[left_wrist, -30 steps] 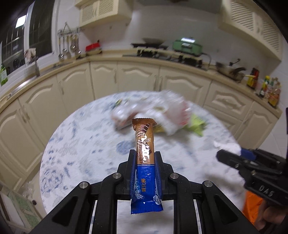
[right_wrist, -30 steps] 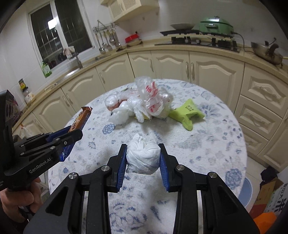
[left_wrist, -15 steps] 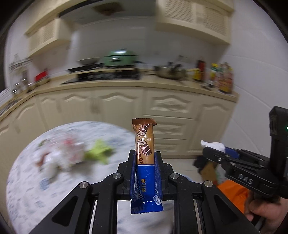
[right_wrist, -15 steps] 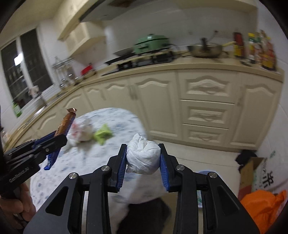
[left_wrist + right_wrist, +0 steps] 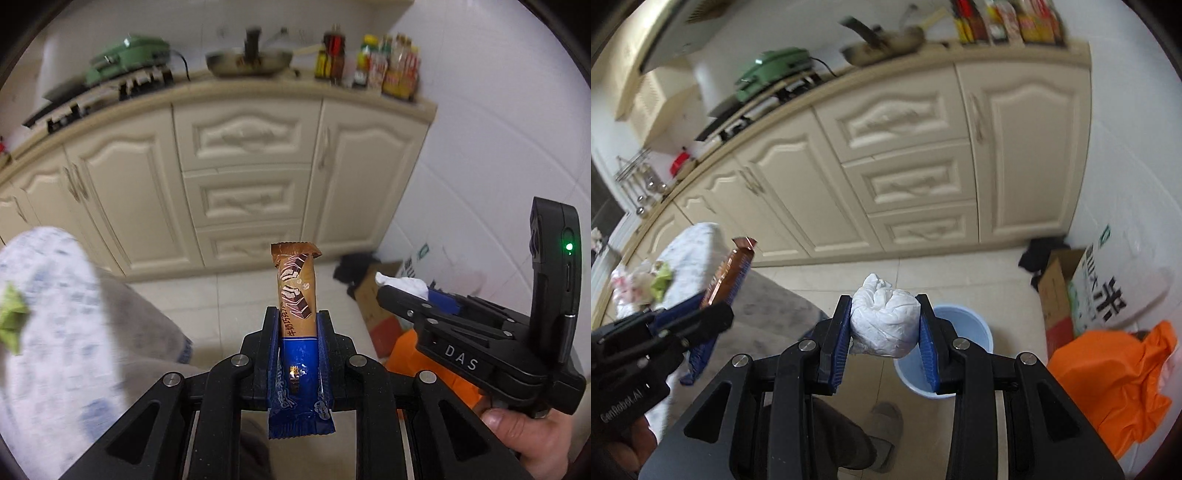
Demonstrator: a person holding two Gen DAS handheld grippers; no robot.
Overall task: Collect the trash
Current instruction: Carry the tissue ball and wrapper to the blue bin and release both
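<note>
Tiled kitchen floor [image 5: 990, 273], pale blue bucket [image 5: 964, 328], contents hidden behind tissue wad [image 5: 886, 325]

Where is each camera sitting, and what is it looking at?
Left wrist: rides the left gripper, which pinches a brown-and-blue snack wrapper; faces cream cabinets; a hand shows.
Right wrist: rides the right gripper, which squeezes a crumpled white tissue ball; looks down at a pale blue bucket; a slippered foot shows.
Shared: cabinets, both grippers, an orange bag.
</note>
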